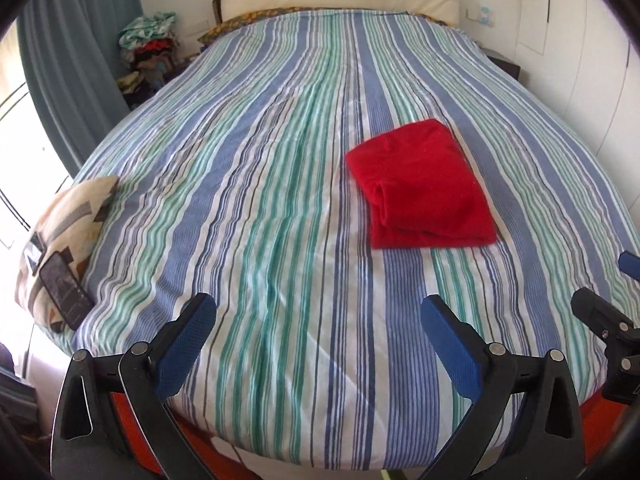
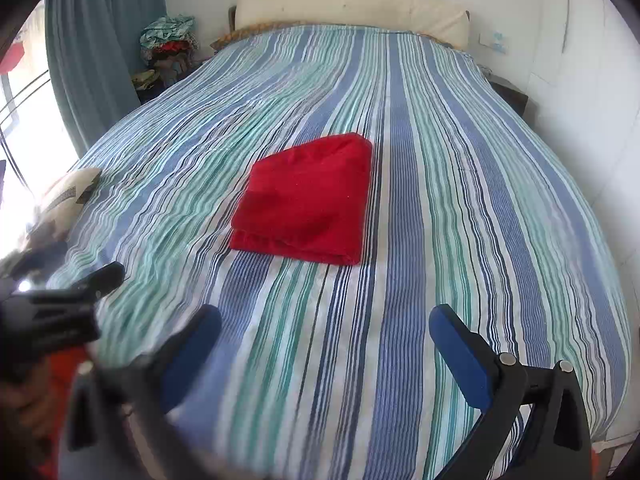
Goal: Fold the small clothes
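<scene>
- The fold looks finished: a red garment (image 1: 420,188) lies as a neat, roughly rectangular packet on the striped bed (image 1: 256,184), with nothing gripping it.
- The left hand-held gripper (image 1: 316,344) hovers above the near end of the bed, its 2 blue-padded jaws spread wide with only bedcover between them.
- The right hand-held gripper (image 2: 326,354) is likewise wide open and empty; its left finger is blurred, so that finger's exact position is hard to read.
- The garment sits near the middle of the bed, clear of both hand-held grippers, a little to the right in the left wrist view and slightly left of centre in the right wrist view.
- It appears soft and fleecy, bright red, folded into several layers; the stacked edges and a rounded fold show along its near side.
- The next move probably calls for fetching another small item; a pile of clothes (image 1: 150,44) sits beside the far left corner of the bed.
- A patterned cushion (image 1: 68,236) with a phone (image 1: 66,286) leaning on it rests at the bed's left edge.
</scene>
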